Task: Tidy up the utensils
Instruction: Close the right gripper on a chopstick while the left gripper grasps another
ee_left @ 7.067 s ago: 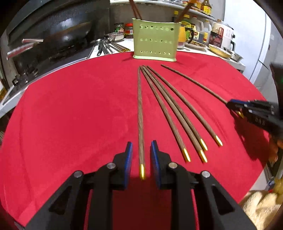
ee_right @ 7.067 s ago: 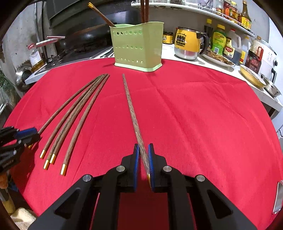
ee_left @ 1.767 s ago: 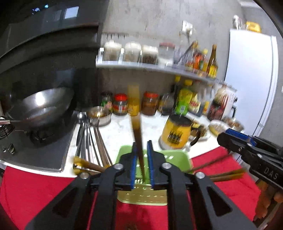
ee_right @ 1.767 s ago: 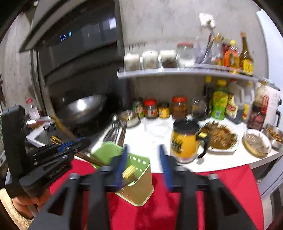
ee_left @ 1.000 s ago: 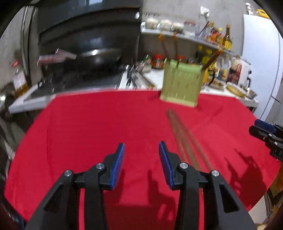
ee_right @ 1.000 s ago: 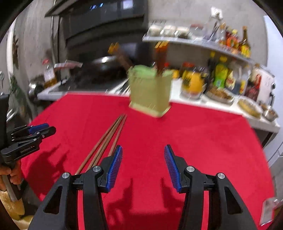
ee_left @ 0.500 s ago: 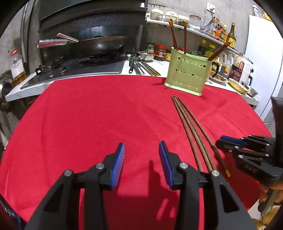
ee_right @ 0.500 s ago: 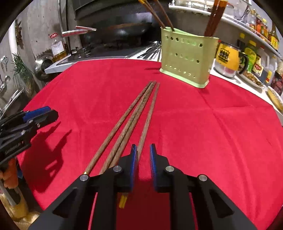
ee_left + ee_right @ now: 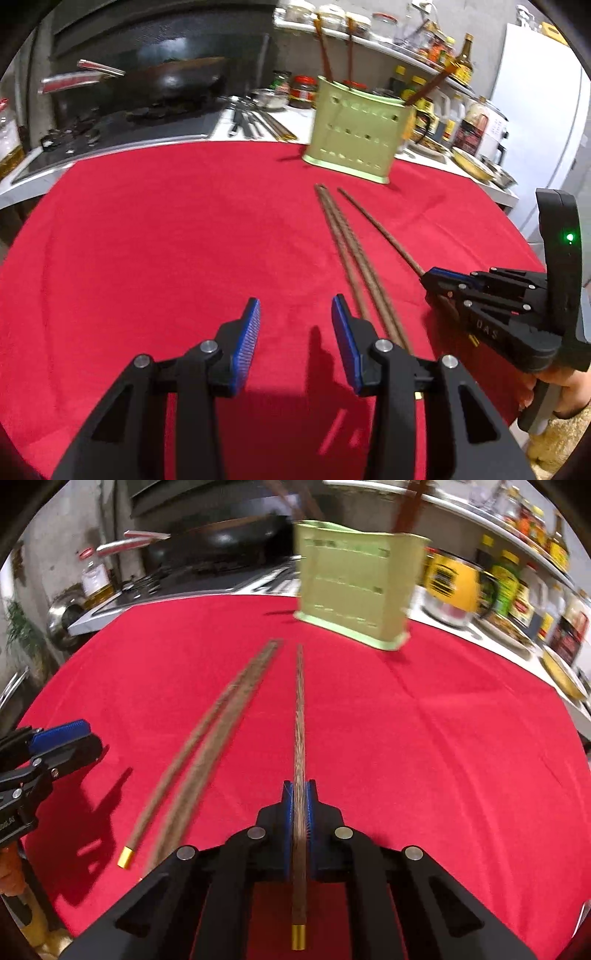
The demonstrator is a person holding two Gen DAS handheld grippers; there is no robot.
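My right gripper [image 9: 298, 801] is shut on a long brown chopstick [image 9: 299, 716] with a gold end, which points toward the green utensil holder [image 9: 354, 579]. Two more chopsticks [image 9: 207, 753] lie side by side on the red cloth to its left. My left gripper [image 9: 295, 332] is open and empty above the cloth, just left of those two chopsticks [image 9: 354, 258]. The right gripper [image 9: 439, 278] shows at the right of the left wrist view with its chopstick [image 9: 380, 229]. The holder [image 9: 354, 133] has several chopsticks standing in it.
The round table is covered by a red cloth [image 9: 166, 240]. Behind it is a white counter with a wok on a stove [image 9: 173, 77], loose metal utensils [image 9: 251, 122], a yellow mug [image 9: 454, 583], jars and bottles. A white fridge [image 9: 535, 110] stands at the right.
My right gripper has closed on the rightmost chopstick and drawn it away from the other two. My left gripper has stayed open and moved closer to the two remaining chopsticks.
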